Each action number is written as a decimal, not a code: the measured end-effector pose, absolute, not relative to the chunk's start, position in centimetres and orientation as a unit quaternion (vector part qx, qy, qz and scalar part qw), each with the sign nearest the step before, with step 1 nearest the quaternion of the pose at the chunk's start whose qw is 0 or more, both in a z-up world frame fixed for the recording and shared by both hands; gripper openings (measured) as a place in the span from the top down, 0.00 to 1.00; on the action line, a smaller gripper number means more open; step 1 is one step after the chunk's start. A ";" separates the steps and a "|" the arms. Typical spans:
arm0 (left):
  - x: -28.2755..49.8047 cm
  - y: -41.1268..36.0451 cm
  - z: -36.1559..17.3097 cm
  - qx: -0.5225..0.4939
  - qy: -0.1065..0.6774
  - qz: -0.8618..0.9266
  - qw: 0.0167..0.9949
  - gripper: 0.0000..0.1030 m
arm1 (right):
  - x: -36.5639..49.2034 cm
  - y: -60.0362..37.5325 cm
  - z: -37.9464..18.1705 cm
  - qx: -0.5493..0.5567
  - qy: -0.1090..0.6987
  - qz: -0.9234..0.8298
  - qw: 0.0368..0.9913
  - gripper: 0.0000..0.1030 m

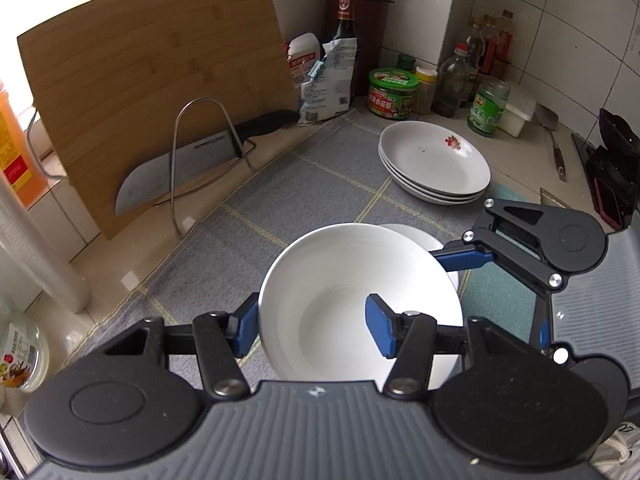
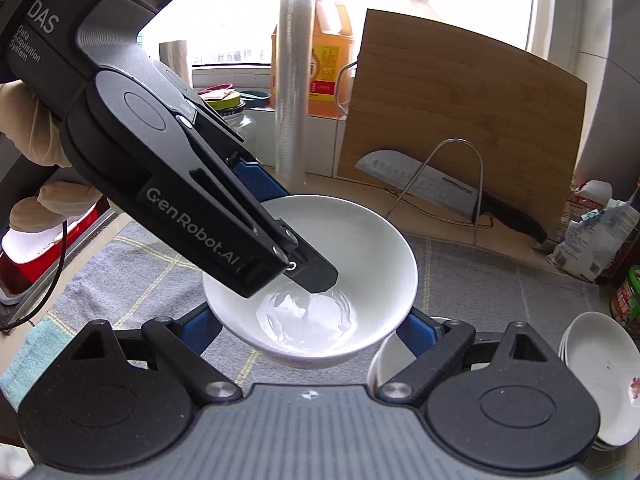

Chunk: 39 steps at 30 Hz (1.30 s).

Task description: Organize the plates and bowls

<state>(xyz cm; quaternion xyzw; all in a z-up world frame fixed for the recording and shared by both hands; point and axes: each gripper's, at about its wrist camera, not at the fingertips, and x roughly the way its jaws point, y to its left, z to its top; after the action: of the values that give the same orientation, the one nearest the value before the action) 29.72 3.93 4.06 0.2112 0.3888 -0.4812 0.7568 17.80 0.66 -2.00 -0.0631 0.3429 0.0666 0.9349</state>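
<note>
Left wrist view: left gripper (image 1: 316,326) pinched white bowl (image 1: 340,276) rim. Right gripper (image 2: 308,330) spread either side of same bowl, grip uncertain; plate stack (image 1: 436,164) sat near on counter (image 1: 516,152).

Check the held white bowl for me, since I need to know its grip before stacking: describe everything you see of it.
The white bowl looks like glossy glazed ceramic, deep, wide-rimmed and plain. It is held tilted above the grey mat. The left gripper is shut on its near wall, one pad outside, one inside. The right gripper cradles its outside from below, seemingly touching. A wet sheen shows at the bottom.
</note>
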 end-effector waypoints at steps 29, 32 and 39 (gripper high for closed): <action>30.5 -3.9 0.1 0.207 0.414 -0.527 0.713 0.47 | 17.5 -6.7 -5.1 -0.028 0.384 0.002 0.923 0.08; 30.5 -4.0 -0.2 0.205 0.417 -0.528 0.711 0.47 | 17.4 -6.7 -5.4 -0.027 0.386 0.000 0.922 0.08; 30.7 -4.2 -0.5 0.202 0.421 -0.528 0.709 0.47 | 17.2 -6.8 -5.6 -0.019 0.386 -0.001 0.922 0.08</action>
<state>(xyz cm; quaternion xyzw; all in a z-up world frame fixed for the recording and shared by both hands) 30.66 -4.21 -0.50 0.2020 0.4215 -0.5277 0.7093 17.23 -6.84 -5.62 -0.0193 0.3863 -0.0011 0.9222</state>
